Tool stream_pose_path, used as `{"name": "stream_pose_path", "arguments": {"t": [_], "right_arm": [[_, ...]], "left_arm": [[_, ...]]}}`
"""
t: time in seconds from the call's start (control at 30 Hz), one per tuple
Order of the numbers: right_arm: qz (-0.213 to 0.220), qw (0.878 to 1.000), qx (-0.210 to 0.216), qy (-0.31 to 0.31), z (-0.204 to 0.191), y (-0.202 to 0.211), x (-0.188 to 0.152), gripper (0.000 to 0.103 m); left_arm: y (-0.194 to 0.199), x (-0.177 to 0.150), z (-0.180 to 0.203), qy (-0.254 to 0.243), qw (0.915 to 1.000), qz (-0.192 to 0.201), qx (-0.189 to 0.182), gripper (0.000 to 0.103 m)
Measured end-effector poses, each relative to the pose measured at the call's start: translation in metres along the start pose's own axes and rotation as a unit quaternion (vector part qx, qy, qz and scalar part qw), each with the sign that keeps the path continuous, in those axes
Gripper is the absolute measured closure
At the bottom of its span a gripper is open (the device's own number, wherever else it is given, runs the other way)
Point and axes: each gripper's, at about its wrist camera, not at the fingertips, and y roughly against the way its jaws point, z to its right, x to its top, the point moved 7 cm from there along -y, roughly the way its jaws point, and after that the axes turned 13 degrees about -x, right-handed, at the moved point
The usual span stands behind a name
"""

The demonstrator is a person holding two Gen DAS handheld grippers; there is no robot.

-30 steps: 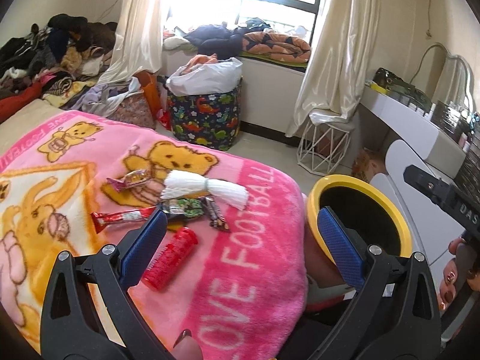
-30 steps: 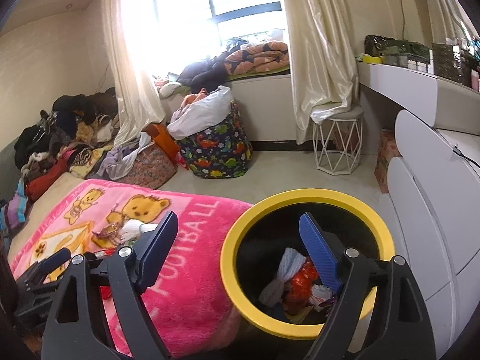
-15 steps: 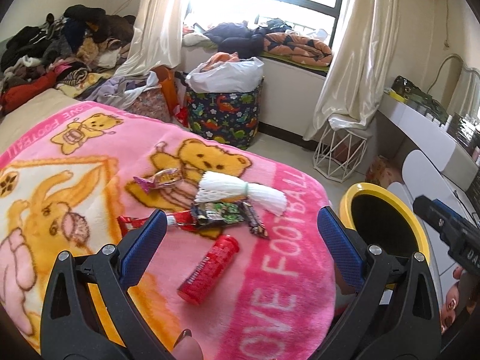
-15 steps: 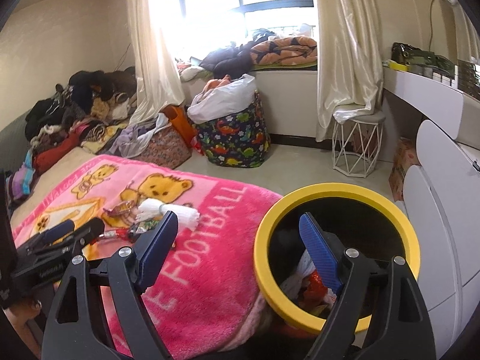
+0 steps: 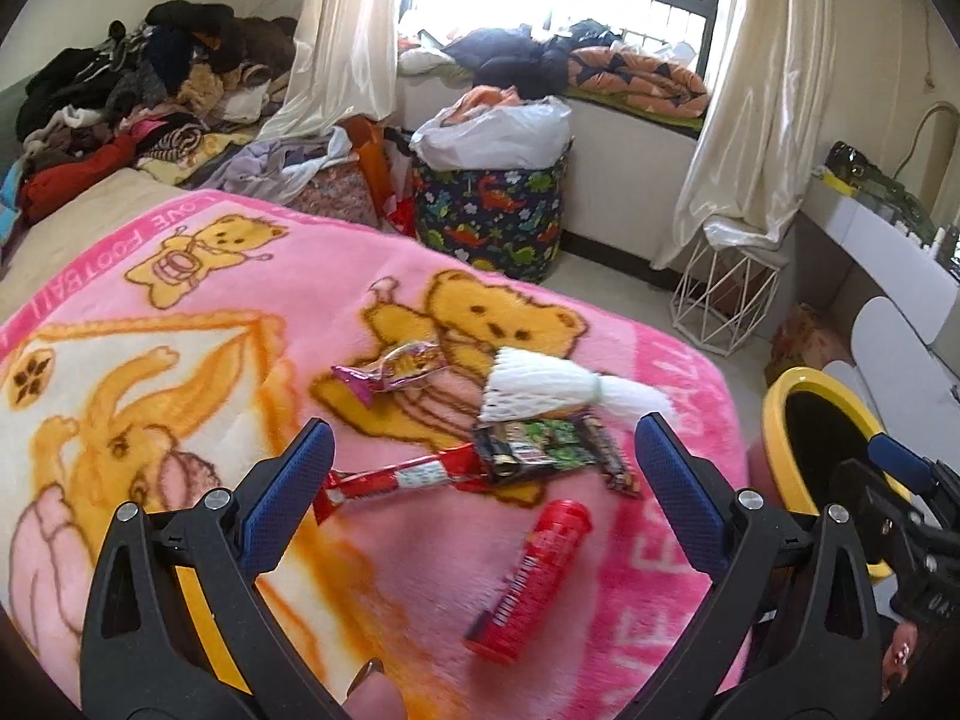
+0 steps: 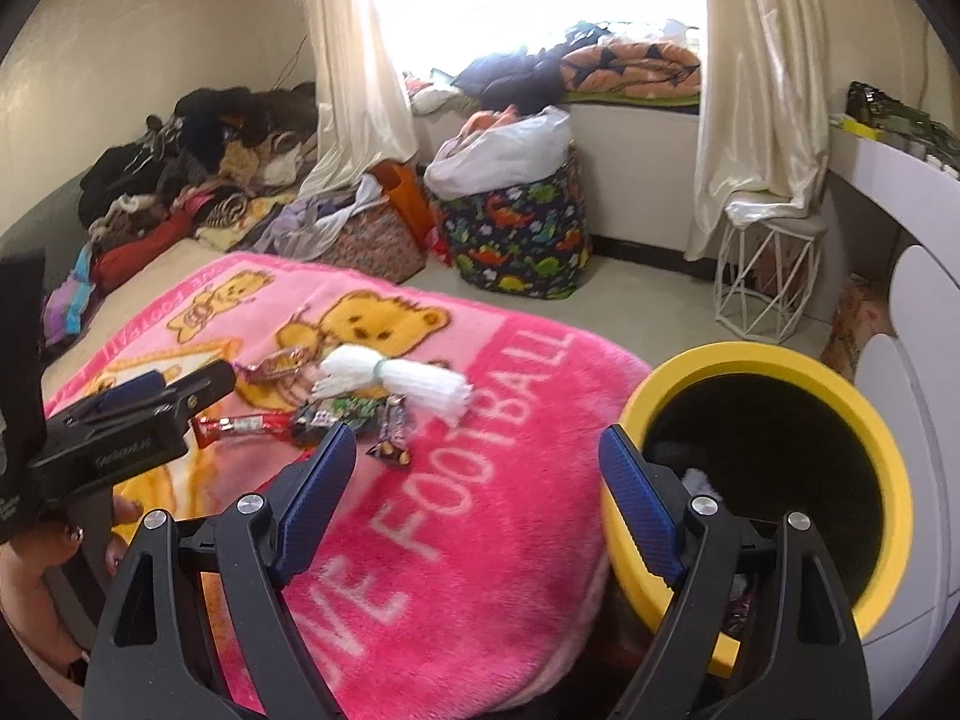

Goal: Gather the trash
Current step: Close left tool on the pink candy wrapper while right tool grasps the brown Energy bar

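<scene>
Left wrist view: your left gripper (image 5: 480, 483) is above the pink blanket (image 5: 252, 276), and its two blue fingers (image 5: 287, 501) stand wide apart with nothing between the pads. Under it the trash lies on the blanket in a loose group. A red tube (image 5: 531, 579) lies nearest to you, a little tilted, apart from the other pieces. Above it you see a long red wrapper (image 5: 396, 474), a green and black wrapper (image 5: 531, 444), and a thin dark wrapper (image 5: 609, 450) just beside the green one. Further away lie a white foam net (image 5: 558, 387) and a purple candy wrapper (image 5: 390, 366). At the right edge stands the yellow bin (image 5: 780, 438), beside the bed, and your right gripper (image 5: 900, 468) is partly in front of it.

Right wrist view: your right gripper (image 6: 480, 471) is also open wide, with empty space between the fingers (image 6: 315, 492). It points over the corner of the blanket (image 6: 492, 480), between the trash and the bin (image 6: 852, 414). The bin is close on the right, with a yellow rim and a dark inside; some white thing lies low inside, but I cannot tell what it is. The foam net (image 6: 390, 381), the red wrapper (image 6: 240, 423), the green wrapper (image 6: 351, 408) and the thin dark wrapper (image 6: 393, 432) lie on the blanket beyond the left finger. Your left gripper (image 6: 138, 390) comes in from the left side, near the red wrapper but not touching it. A basket with dinosaur print (image 6: 516, 234) stands on the floor behind the bed.
</scene>
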Motion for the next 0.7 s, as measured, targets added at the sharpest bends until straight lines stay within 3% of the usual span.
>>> {"name": "stream_pose_path", "arguments": {"t": [0.27,0.7], "right_arm": [[-0.038,0.999,0.019,0.014,-0.034,-0.042,-0.004,0.029],[-0.108,0.994,0.026,0.001,-0.056,-0.113,-0.018,0.049]], "left_arm": [[-0.031,0.009,-0.042,0.013,0.9992,-0.032,0.018,0.011],[-0.078,0.014,-0.090,0.044,0.9941,-0.084,0.053,0.029]]}}
